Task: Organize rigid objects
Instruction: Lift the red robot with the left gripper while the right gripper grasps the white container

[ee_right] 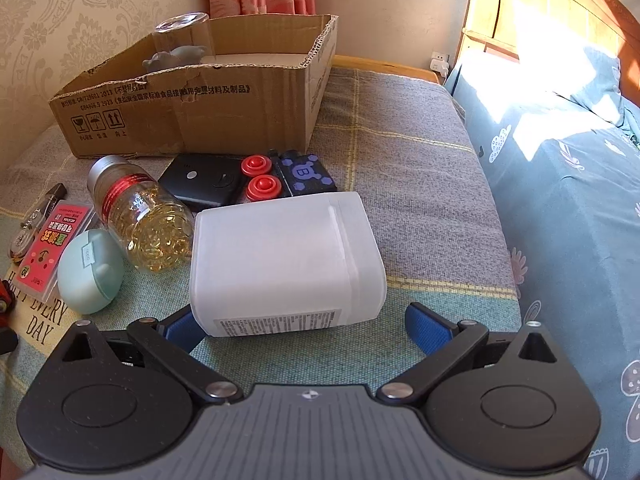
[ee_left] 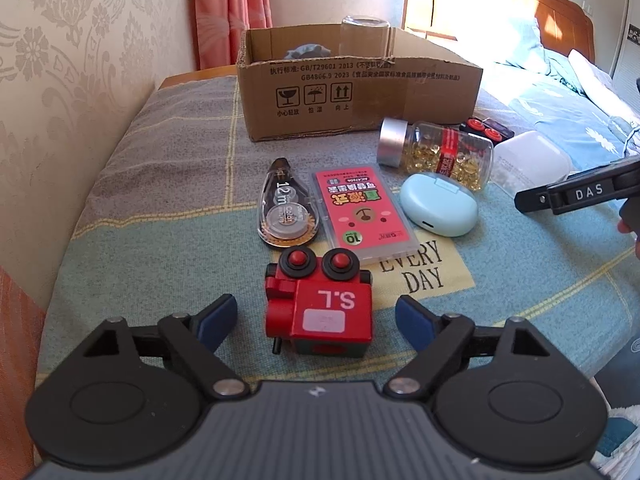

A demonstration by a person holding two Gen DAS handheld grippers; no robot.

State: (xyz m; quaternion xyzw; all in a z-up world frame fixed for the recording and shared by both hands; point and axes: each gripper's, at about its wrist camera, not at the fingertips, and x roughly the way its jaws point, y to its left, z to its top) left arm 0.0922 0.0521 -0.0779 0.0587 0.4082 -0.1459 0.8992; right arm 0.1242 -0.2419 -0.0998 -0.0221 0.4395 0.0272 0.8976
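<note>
Your left gripper [ee_left: 316,316] stands with its jaws spread wide on either side of the red toy block [ee_left: 320,304], the blue pads [ee_left: 216,320] clear of its flanks, so nothing is held. The block rests on the checked blanket [ee_left: 160,152] with its two red knobs pointing away from you toward the cardboard box [ee_left: 352,96] and the white "S.L" lettering reading upside down; its long axis runs away from you, in line with the fingers. Beyond it lie the correction tape [ee_left: 284,208], long axis running away from you with its dark tip toward the box, and the pink card case [ee_left: 362,210], likewise lengthwise away from you. The pale blue earbud case [ee_left: 438,206] lies just right of the card case, and the capsule bottle [ee_left: 436,150] lies on its side, silver cap toward the left. Your right gripper [ee_right: 304,324] also has its jaws wide, with the near end of the white plastic container [ee_right: 284,260] between them; its right pad stands clear, while the left pad is partly hidden behind the container, so contact there cannot be told. The container lies flat, long axis running away from you toward the black case [ee_right: 204,184] and the blue toy with red knobs [ee_right: 288,178]. An upturned glass [ee_right: 182,38] stands inside the box
</note>
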